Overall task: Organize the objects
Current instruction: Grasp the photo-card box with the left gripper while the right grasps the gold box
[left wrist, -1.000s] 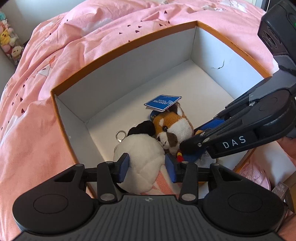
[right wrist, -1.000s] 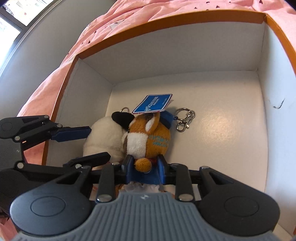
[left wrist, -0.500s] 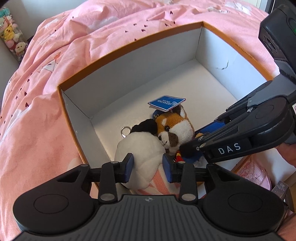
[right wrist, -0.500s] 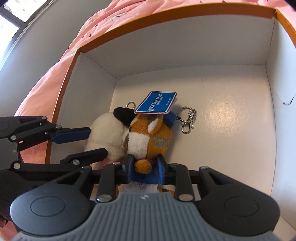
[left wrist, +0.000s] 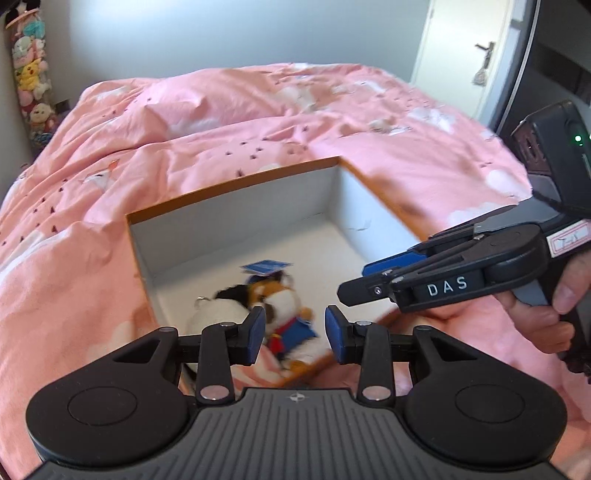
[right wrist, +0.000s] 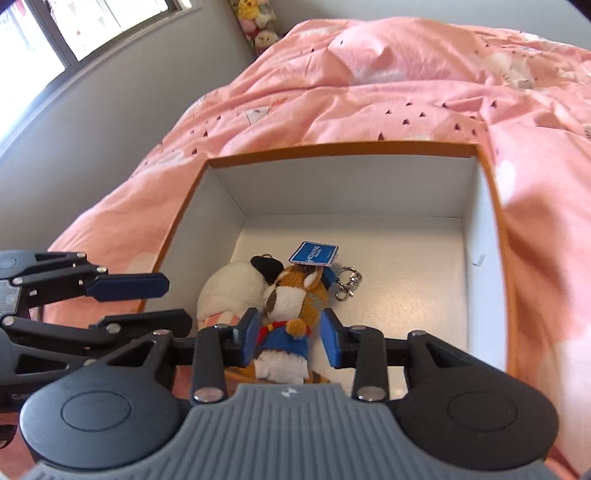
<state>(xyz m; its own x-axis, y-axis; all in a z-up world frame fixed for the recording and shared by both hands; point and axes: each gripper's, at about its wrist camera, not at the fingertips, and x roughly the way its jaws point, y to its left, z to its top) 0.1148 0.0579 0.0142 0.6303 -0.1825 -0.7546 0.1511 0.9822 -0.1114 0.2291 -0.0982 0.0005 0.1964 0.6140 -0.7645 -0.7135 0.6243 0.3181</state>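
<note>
An orange-rimmed box (left wrist: pixel 236 184) (right wrist: pixel 332 149) with a white inside lies on the bed. In its near corner lie a white plush (left wrist: pixel 218 314) (right wrist: pixel 232 288) and, against it, a brown-and-white plush in a blue outfit (left wrist: pixel 284 306) (right wrist: pixel 295 295) with a blue tag (right wrist: pixel 314 254) and a metal clasp (right wrist: pixel 347 284). My left gripper (left wrist: pixel 294 334) (right wrist: pixel 179 302) hangs open above the box, holding nothing. My right gripper (right wrist: pixel 290 336) (left wrist: pixel 352 282) is above the brown plush with its jaws opening. The plush shows between the pads but lies on the box floor, untouched.
A pink patterned duvet (left wrist: pixel 258 122) surrounds the box on all sides. A clear tube of small plush toys (left wrist: pixel 29 74) stands by the grey wall, a white door (left wrist: pixel 461 55) is beyond the bed, and a window (right wrist: pixel 74 29) is at the left. A hand (left wrist: pixel 546 317) holds the right gripper.
Both grippers have risen and drawn back out of the box. The right jaws have widened off the brown plush. Both plush toys stay in the box corner.
</note>
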